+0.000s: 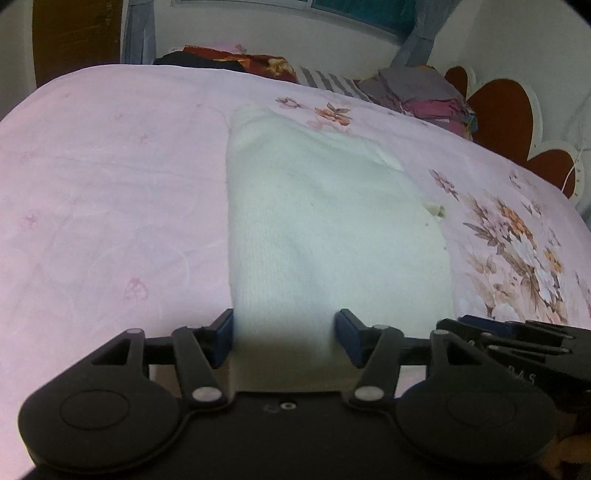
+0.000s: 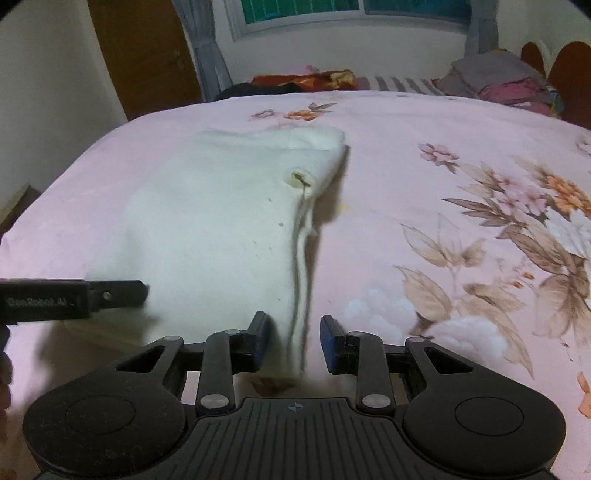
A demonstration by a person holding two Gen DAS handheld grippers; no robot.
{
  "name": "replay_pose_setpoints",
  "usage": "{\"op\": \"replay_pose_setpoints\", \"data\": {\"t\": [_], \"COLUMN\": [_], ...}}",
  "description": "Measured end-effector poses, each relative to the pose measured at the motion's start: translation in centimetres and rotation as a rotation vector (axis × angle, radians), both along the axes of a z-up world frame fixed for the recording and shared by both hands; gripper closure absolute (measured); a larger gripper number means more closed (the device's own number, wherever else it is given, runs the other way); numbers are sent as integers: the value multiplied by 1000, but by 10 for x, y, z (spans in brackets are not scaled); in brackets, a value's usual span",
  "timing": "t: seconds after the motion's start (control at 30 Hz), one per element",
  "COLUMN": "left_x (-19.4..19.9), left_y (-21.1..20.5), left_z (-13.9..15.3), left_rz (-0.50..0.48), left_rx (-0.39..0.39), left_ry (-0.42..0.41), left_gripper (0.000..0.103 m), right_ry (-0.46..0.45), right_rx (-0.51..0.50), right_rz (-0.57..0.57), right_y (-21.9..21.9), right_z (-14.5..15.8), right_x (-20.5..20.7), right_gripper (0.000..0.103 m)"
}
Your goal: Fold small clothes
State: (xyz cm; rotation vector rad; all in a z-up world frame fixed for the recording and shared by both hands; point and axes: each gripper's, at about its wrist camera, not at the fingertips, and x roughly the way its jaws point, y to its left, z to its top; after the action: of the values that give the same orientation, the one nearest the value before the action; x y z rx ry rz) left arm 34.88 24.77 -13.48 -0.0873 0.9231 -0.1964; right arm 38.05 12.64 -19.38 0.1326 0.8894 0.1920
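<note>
A white knitted garment lies spread on the pink floral bed sheet. Its near end runs up between the blue pads of my left gripper, whose jaws stand wide and open around the cloth without pinching it. In the right wrist view the garment has a small brownish hole or mark near its right edge. That edge is lifted off the sheet and casts a shadow. My right gripper is shut on the bunched right edge. The left gripper's finger shows at the left, over the garment's near left part.
Piles of clothes lie at the far side of the bed: dark and red ones, grey and maroon ones. A brown heart-shaped headboard stands at the right. A wooden door and a curtained window are behind the bed.
</note>
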Motion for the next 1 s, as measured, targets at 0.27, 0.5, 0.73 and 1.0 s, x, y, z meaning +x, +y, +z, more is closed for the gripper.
{"op": "replay_pose_setpoints", "data": {"t": [0.27,0.5,0.73,1.0], "left_x": [-6,-16,-61,-151], "left_y": [-7,-18,-35,-45], "left_z": [5,18,46,105], "left_rz": [33,75,63,131], "left_rx": [29,44,145,83], "left_ry": [24,84,13,-124], "left_gripper": [20,10,10,9], "right_ry": [11,26,4,-89], "right_rx": [12,1,24,112], "right_rz": [-35,-11,-57,14], "right_y": [-4,-3,-14,-43], "right_z": [-6,-3,21,76], "right_x": [-5,-2,-10,-99], "right_gripper": [73,73,39,19]}}
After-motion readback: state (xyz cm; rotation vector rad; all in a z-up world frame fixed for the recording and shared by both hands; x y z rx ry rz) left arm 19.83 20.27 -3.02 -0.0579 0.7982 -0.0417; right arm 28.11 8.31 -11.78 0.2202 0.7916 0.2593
